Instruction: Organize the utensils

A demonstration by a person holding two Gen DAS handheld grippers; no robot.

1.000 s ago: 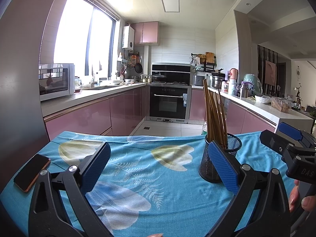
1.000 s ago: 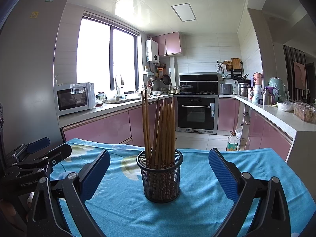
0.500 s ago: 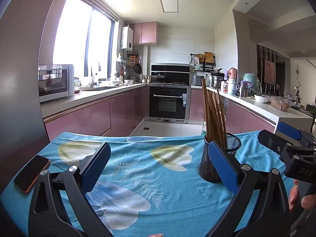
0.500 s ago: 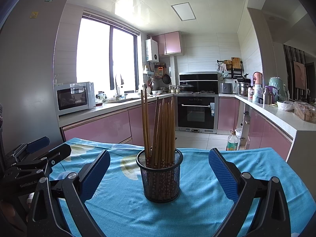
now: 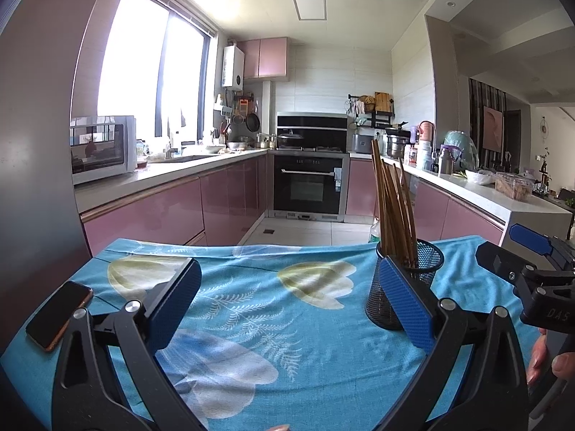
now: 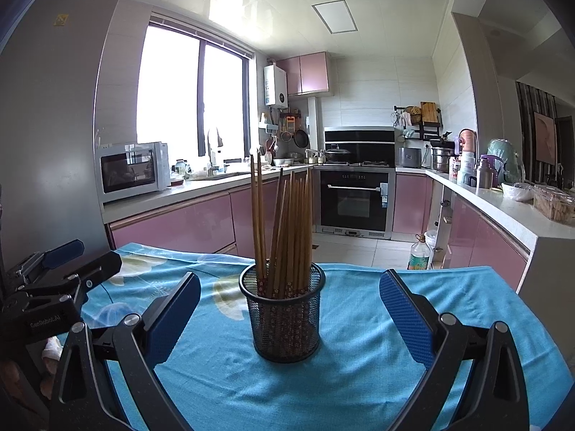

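Observation:
A black mesh cup [image 6: 285,318] stands on the blue flowered tablecloth [image 6: 359,377] with several brown wooden chopsticks [image 6: 287,222] upright in it. My right gripper [image 6: 289,309] is open and empty, its blue pads on either side of the cup and a little nearer to me. In the left wrist view the cup [image 5: 424,269] and chopsticks [image 5: 393,208] stand at the right, partly behind my right pad. My left gripper [image 5: 289,298] is open and empty over the cloth. The right gripper [image 5: 532,262] shows at that view's right edge.
A phone [image 5: 59,314] lies on the cloth at the left edge. The table's far edge drops to the kitchen floor. Pink cabinets, a microwave [image 6: 133,170] and an oven [image 6: 354,197] stand beyond. The left gripper [image 6: 54,273] shows at the left of the right wrist view.
Almost nothing. Both grippers stay open and nearly still; the left wrist view has shifted very slightly.

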